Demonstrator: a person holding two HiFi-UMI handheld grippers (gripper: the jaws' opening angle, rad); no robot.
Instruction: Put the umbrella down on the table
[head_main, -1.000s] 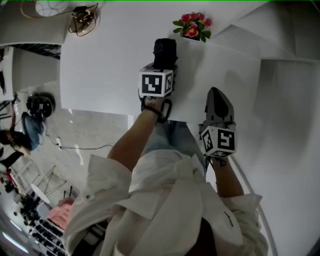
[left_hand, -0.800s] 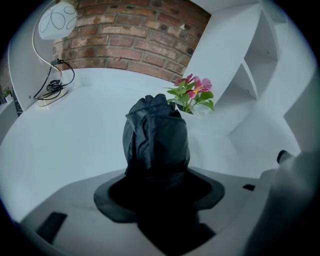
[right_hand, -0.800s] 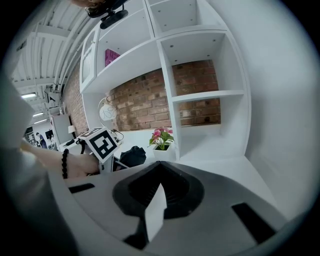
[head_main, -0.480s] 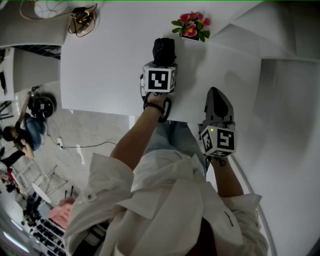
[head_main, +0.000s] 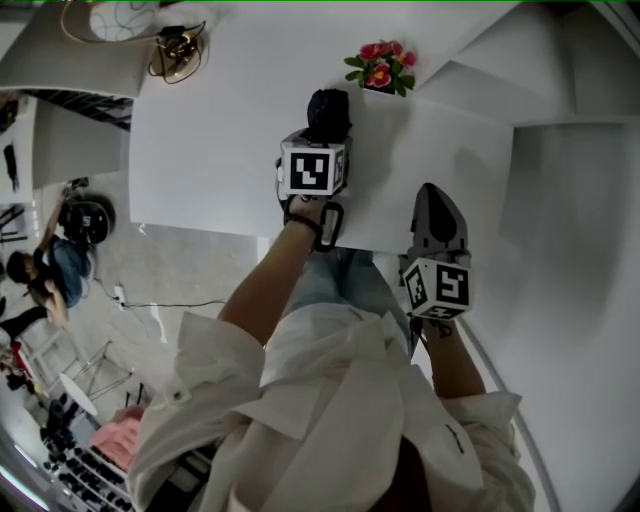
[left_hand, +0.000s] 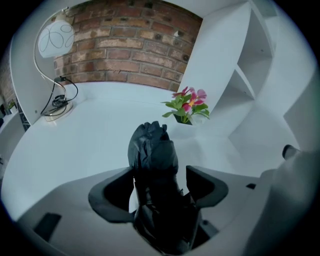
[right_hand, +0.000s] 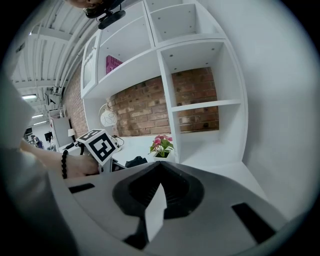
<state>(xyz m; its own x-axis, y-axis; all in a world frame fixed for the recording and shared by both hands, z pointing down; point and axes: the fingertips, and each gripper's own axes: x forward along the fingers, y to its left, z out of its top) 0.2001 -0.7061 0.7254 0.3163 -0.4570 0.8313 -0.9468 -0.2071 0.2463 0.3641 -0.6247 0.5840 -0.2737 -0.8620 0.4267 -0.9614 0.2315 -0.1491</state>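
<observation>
Head view: the folded black umbrella (head_main: 329, 105) rested on the white desk (head_main: 220, 130) near the flowers (head_main: 380, 68), within the left claw (head_main: 322, 140). Left gripper view: its jaws, just opened, stood spread beside the fabric; backing straight out should avoid snagging. Right gripper view: the right claw (right_hand: 159, 167) was pressed together, empty.

Wall: a bare red-brown brick wall (left_hand: 125, 55) at twelve o'clock in the left gripper view, behind the table.
Table: a broad white table (head_main: 220, 150) with a plain top, spanning ten to two o'clock in the head view.
Shelves: tall white open shelves (right_hand: 195, 85) at one o'clock in the right gripper view, with brick showing behind the lower compartments.
Lamp: a lamp (left_hand: 56, 37) with a round white shade on a curved stem, at ten o'clock in the left gripper view; cables (left_hand: 57, 102) are coiled at its foot.
Floor: a glossy grey floor (head_main: 180, 270) at nine o'clock in the head view.
Light: bright strip lights (right_hand: 27, 96) at nine o'clock in the right gripper view.
</observation>
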